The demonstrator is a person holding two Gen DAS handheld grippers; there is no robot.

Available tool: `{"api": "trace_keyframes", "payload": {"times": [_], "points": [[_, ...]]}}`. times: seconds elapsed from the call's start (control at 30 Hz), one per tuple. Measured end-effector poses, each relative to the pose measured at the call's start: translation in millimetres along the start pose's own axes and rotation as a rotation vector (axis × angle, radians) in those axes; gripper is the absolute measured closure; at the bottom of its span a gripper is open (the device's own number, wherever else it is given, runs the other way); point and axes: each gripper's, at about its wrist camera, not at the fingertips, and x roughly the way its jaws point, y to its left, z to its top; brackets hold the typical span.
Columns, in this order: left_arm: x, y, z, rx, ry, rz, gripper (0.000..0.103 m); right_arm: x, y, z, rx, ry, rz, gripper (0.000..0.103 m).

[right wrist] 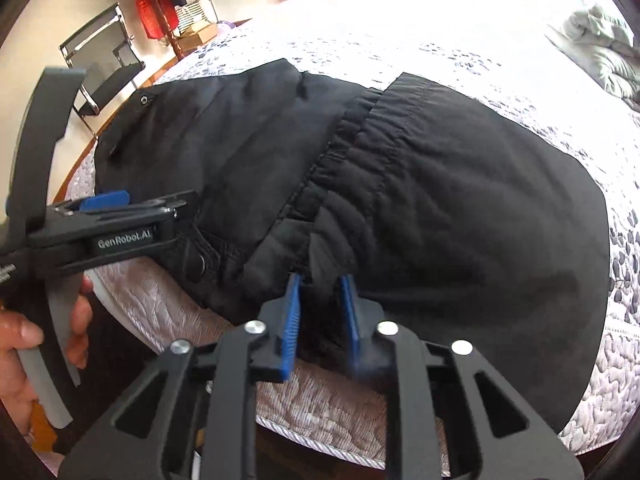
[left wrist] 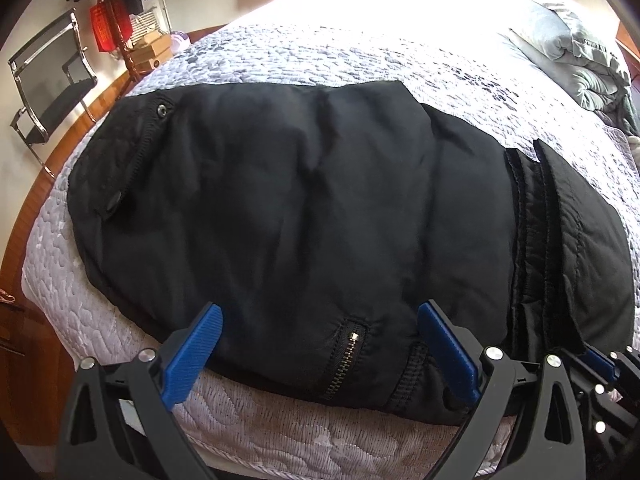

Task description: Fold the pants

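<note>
Nearby, chair (left wrist: 52,80), rumpled duvet (left wrist: 580,52), bed (left wrist: 320,52)

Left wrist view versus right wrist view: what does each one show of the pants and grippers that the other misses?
Only the left wrist view shows the zipper pocket between the open left gripper. Only the right wrist view shows the right gripper pinching the pants' near edge, and a hand holding the other gripper. Both show the black pants on the quilted bed, and the chair.
</note>
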Motion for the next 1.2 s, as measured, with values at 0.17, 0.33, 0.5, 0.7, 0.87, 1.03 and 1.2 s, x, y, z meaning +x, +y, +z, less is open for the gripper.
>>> {"api": "trace_keyframes", "payload": {"times": [0.17, 0.33, 0.5, 0.7, 0.87, 1.03, 1.2], "points": [[5.6, 1.1, -1.3, 0.004, 0.001, 0.0, 0.004, -29.5, 7.2, 8.8, 0.002, -0.071, 0.079, 0.093], [9.5, 3.1, -1.9, -0.001, -0.002, 0.0, 0.004, -12.9, 24.2, 13.1, -0.04, -0.032, 0.093, 0.093], [11.4, 6.7, -3.0, -0.007, -0.001, 0.007, 0.004, 21.7, 32.3, 8.6, -0.04, 0.027, 0.116, 0.093], [12.4, 5.6, -3.5, -0.003, 0.0, 0.015, 0.004, 26.6, 28.3, 5.3, -0.03, 0.047, 0.157, 0.07], [10.7, 6.4, -1.5, -0.01, 0.012, 0.007, 0.004, -4.2, 18.4, 5.8, 0.035, 0.011, 0.235, 0.051], [6.3, 9.0, -3.3, -0.012, 0.015, 0.001, 0.004, -31.9, -2.1, 8.9, 0.094, -0.038, 0.125, 0.052], [2.4, 6.1, -7.2, 0.005, 0.016, 0.003, 0.004, -24.4, -18.5, 7.8, 0.104, 0.001, -0.036, 0.051]]}}
